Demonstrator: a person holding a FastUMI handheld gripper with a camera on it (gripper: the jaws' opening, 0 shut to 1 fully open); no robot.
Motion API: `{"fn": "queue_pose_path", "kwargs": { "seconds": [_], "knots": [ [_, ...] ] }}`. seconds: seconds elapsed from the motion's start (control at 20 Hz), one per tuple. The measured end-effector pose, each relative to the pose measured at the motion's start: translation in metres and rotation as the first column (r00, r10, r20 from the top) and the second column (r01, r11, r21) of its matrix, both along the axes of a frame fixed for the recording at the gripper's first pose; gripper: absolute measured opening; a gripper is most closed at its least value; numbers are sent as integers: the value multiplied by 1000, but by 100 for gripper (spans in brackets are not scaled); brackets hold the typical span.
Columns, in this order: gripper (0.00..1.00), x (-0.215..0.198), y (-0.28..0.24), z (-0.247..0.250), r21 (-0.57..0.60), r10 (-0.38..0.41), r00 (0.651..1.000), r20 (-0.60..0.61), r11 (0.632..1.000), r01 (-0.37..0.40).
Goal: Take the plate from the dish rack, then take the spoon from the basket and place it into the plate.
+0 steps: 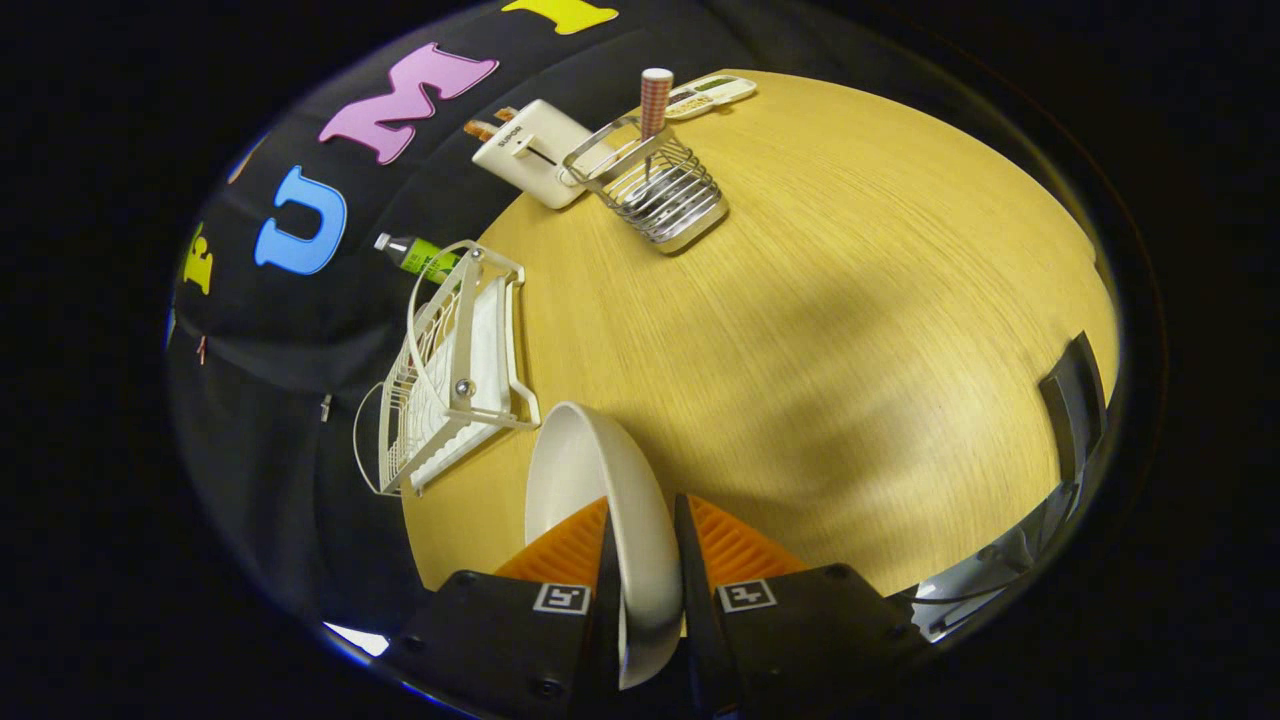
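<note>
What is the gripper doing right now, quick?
Gripper: closed on the white plate, one finger on each side of its rim, held above the table.

Glossy plate, wire basket, wood-grain tbl

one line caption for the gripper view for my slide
Gripper jaws clamp the white plate beside the dish rack; spoon waits in the wire basket.

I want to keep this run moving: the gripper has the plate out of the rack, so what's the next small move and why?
Probably lower the plate flat onto the bare table just ahead and release it. The gripper is shut on its rim, holding it on edge beside the dish rack. The spoon stands in the basket beyond, so the fingers must be freed first.
</note>
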State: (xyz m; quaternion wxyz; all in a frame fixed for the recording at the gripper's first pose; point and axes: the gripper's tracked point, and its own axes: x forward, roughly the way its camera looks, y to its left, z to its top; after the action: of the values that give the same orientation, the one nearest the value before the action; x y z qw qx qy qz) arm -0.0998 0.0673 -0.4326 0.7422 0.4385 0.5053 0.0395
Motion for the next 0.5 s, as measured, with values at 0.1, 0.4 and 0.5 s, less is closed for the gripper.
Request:
{"fn": "queue_pose_path", "kwargs": {
  "seconds": [0.1, 0.4, 0.5],
  "knots": [
    [34, 1, -10, -11, -31, -17, 1000, -17, 999, 16],
    [61, 16, -46, -14, -122, -89, 994, 65, 988, 96],
    [61, 23, -63, -5, -190, -93, 987, 132, 975, 117]
  ]
}}
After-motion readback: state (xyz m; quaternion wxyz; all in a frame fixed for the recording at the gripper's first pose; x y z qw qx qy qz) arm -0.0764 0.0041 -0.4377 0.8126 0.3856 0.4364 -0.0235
